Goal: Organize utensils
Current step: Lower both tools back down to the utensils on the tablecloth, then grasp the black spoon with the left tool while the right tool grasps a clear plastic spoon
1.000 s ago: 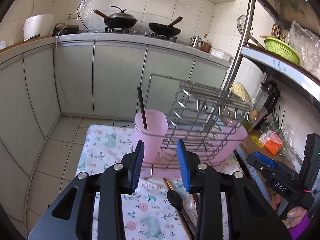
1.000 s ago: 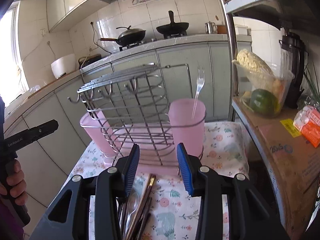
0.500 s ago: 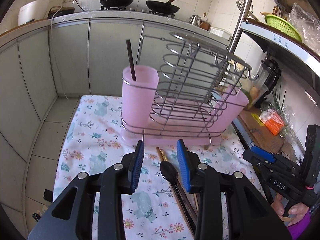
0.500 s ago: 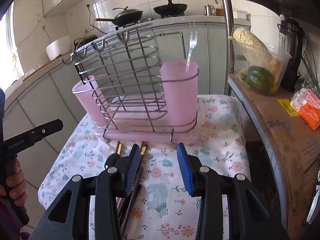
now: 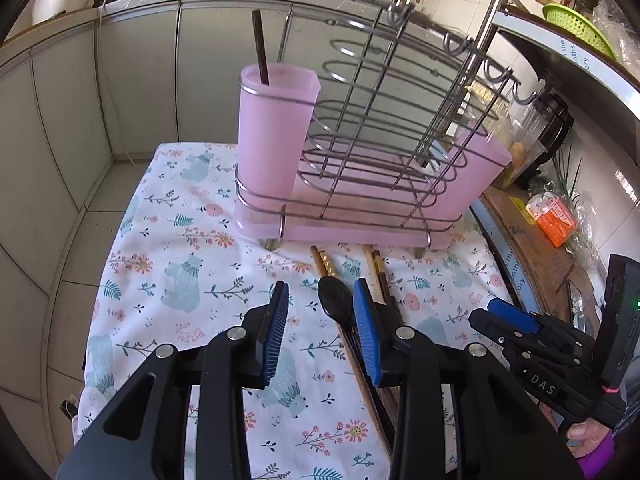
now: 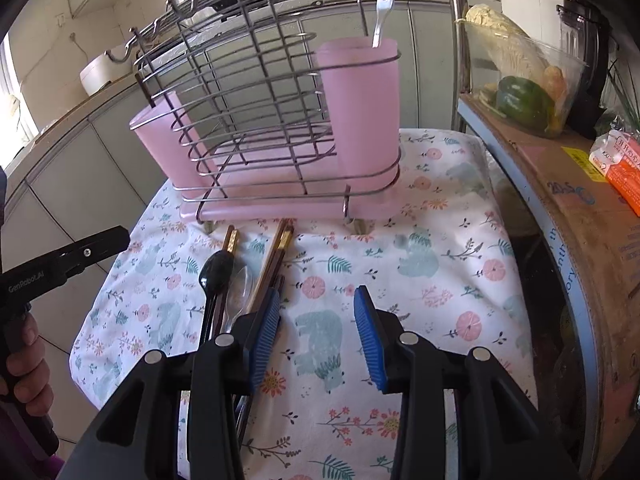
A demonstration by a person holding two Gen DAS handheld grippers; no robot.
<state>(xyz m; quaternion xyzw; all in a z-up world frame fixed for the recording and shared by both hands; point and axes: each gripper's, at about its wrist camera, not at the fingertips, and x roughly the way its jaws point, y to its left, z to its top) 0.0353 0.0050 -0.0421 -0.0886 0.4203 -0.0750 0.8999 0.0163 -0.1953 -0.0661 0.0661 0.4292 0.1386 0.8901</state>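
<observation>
2 utensils look sorted so far: a dark stick-like handle (image 5: 259,46) stands in the pink cup (image 5: 272,136) at one end of the wire rack (image 5: 384,128), and a clear plastic fork (image 6: 380,16) stands in the pink cup (image 6: 362,108) at the other end. I'd call that early days, since everything else is lying loose on the flowery cloth (image 6: 440,260) over the worktop.

The leftover pile sits just in front of the rack, around 6 o'clock from it in the right wrist view: a black spoon (image 6: 215,270), a clear plastic spoon (image 6: 240,292) and several chopsticks (image 6: 276,256) with gold-patterned tips, all side by side and overlapping. Can't count the chopsticks, the tongs hide the lower ends.

The left tongs (image 5: 320,332) are spread apart and hold nothing, with the black spoon's bowl sitting right between the blue pads, so that looks like the next pick to me. The right tongs (image 6: 316,332) are also apart and empty, over bare cloth, with the pile at about 10 o'clock from them.

Writing I can read: "DAS" on the right tool's body in the left wrist view, "GenRobot.AI" on the left tool's body in the right wrist view. The cardboard box (image 6: 592,216) at 3 o'clock has printing, too blurry to read properly.
</observation>
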